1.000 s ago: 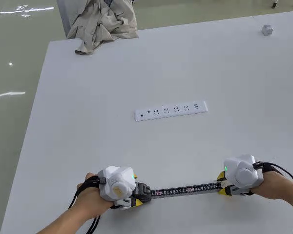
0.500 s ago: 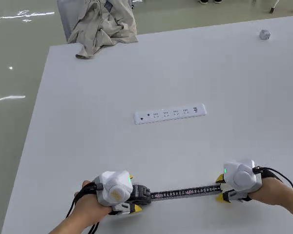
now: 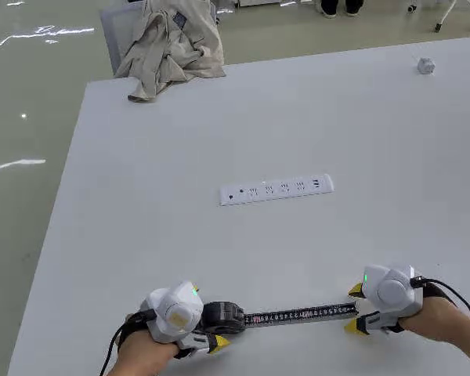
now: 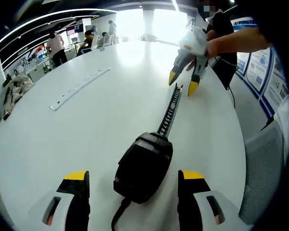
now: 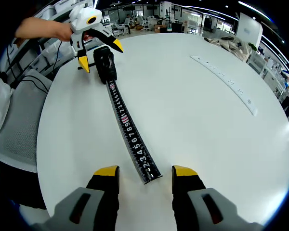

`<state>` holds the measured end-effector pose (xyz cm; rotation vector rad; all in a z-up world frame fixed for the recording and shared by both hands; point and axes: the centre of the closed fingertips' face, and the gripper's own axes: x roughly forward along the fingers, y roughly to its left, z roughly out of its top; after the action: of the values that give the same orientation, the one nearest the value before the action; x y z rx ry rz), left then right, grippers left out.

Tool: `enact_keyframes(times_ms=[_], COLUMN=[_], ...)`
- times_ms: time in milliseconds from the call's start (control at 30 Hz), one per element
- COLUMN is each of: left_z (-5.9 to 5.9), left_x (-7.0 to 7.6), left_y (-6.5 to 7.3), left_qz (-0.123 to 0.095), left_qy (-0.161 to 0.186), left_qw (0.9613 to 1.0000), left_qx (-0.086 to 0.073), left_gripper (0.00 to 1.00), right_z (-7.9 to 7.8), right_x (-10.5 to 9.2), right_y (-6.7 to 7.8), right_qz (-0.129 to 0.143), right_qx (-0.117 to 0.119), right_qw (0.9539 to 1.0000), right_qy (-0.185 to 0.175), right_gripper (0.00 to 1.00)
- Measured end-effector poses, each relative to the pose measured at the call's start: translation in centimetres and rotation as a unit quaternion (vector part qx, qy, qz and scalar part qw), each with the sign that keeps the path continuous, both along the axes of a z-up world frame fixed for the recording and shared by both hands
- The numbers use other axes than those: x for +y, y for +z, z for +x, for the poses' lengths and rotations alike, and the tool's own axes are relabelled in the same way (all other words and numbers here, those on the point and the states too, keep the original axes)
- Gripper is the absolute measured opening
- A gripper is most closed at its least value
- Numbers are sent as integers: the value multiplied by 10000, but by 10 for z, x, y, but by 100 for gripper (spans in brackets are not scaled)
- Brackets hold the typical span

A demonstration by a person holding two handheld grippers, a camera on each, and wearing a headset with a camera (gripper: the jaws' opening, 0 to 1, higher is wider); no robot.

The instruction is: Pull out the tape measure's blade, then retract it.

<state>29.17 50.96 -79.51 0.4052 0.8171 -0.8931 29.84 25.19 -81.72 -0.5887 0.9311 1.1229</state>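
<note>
The black tape measure case (image 3: 223, 316) lies on the white table near its front edge. Its blade (image 3: 301, 315) is drawn out flat to the right, numbers up. My left gripper (image 3: 210, 316) is open, with its yellow-tipped jaws on either side of the case (image 4: 143, 166) and a gap on both sides. My right gripper (image 3: 352, 309) is also open, and the blade's end hook (image 5: 152, 176) lies on the table between its jaws, untouched. The right gripper (image 4: 184, 83) appears at the far end of the blade (image 4: 169, 113). The left gripper (image 5: 100, 56) appears behind the case (image 5: 104, 60).
A white power strip (image 3: 276, 189) lies across the middle of the table (image 3: 141, 196). A heap of beige cloth (image 3: 172, 43) hangs over the far left corner. A small white object (image 3: 426, 66) sits at the far right. The front edge is close to both hands.
The left gripper has opened and drawn back slightly, so more of the case shows. The right gripper has let go of the blade's end. The blade's length looks unchanged; the head camera shifted.
</note>
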Motion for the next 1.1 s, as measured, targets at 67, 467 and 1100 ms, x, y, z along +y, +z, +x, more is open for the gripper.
enact_keyframes(times_ms=[67, 467, 1100], left_z=[-2, -14, -34], left_x=[1, 6, 11], left_y=[0, 4, 18], left_qz=[-9, -232, -488], left_qy=[78, 750, 1468], left_qw=[10000, 9969, 9879], left_qx=[14, 7, -88], left_gripper=[74, 85, 91], right_z=[-1, -11, -27], right_x=[-1, 1, 0], right_y=[1, 10, 28], right_qz=[14, 237, 651], right_qx=[33, -38, -146], right_qw=[9999, 9975, 9873], right_qy=[-157, -663, -1439], right_gripper=[48, 57, 68])
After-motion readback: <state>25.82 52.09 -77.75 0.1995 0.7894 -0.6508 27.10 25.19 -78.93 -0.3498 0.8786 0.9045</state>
